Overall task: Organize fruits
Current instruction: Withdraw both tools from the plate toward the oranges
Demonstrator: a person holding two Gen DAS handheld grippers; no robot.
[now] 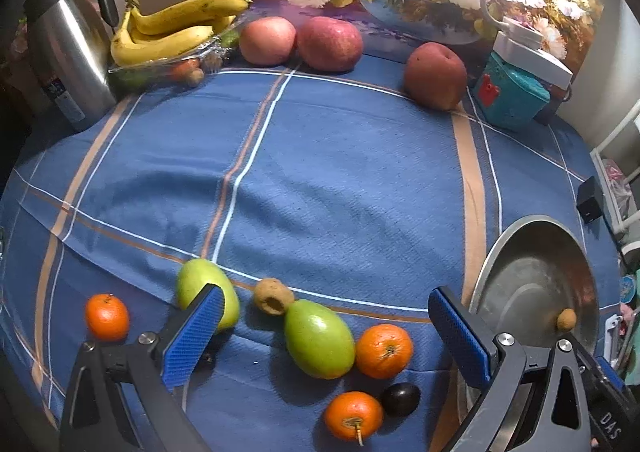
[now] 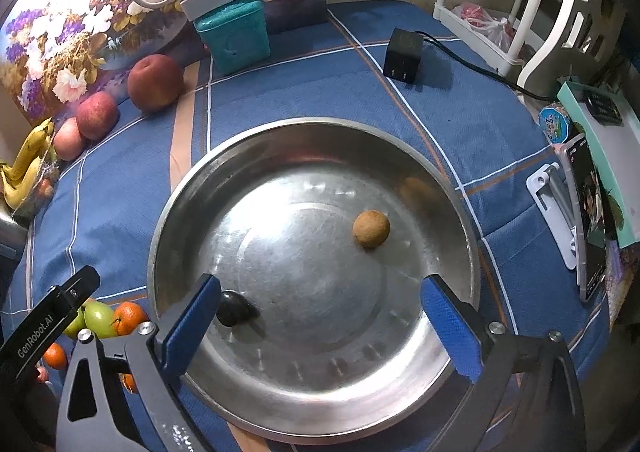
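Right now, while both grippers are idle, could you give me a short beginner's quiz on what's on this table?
1. True or false: the metal bowl is empty.
2. How many oranges lie on the blue cloth in the left wrist view? A two, B three, C five.
3. Fill in: the bananas lie next to a steel ____.

Key:
1. False. A brown round fruit and a dark fruit lie in it.
2. B.
3. kettle.
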